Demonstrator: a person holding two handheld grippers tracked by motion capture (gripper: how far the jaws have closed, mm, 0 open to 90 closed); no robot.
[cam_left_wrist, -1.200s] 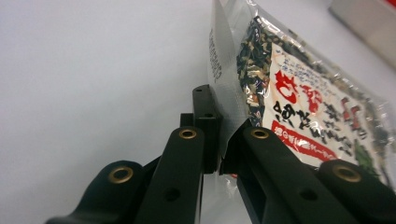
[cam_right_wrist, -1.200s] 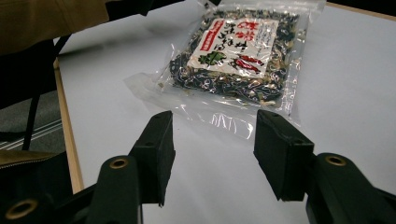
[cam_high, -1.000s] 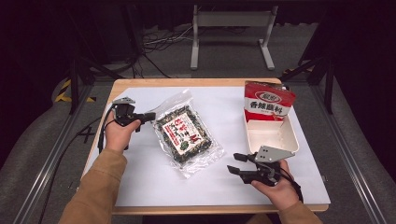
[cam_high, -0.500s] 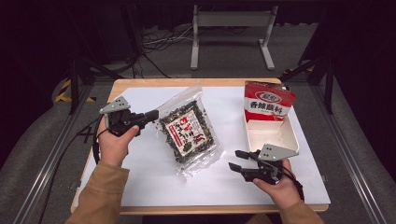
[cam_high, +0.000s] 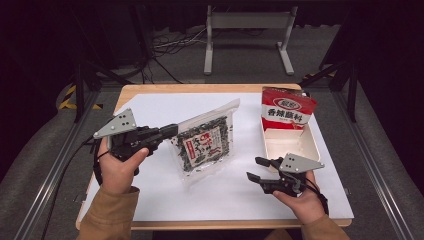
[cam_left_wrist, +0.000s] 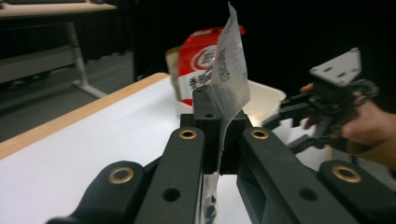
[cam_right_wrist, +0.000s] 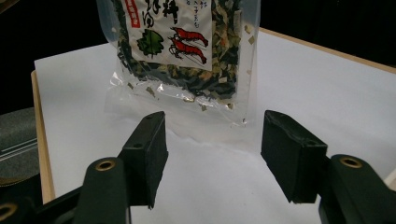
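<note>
Left gripper (cam_high: 172, 131) pinches the seaweed bag (cam_high: 205, 144); right gripper (cam_high: 256, 169) (jaws wide) holds nothing.

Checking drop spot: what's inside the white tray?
The white tray holds a red packet standing at its far end; its near floor looks bare. The floor behind the packet is hidden.

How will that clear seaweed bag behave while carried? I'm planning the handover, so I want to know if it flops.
Probably floppy: the seaweed bag, pinched at one edge by the left gripper, sags toward the table. Likely light, since thin film and dry flakes show. The glossy film may slip, so the open right gripper should support it.
</note>
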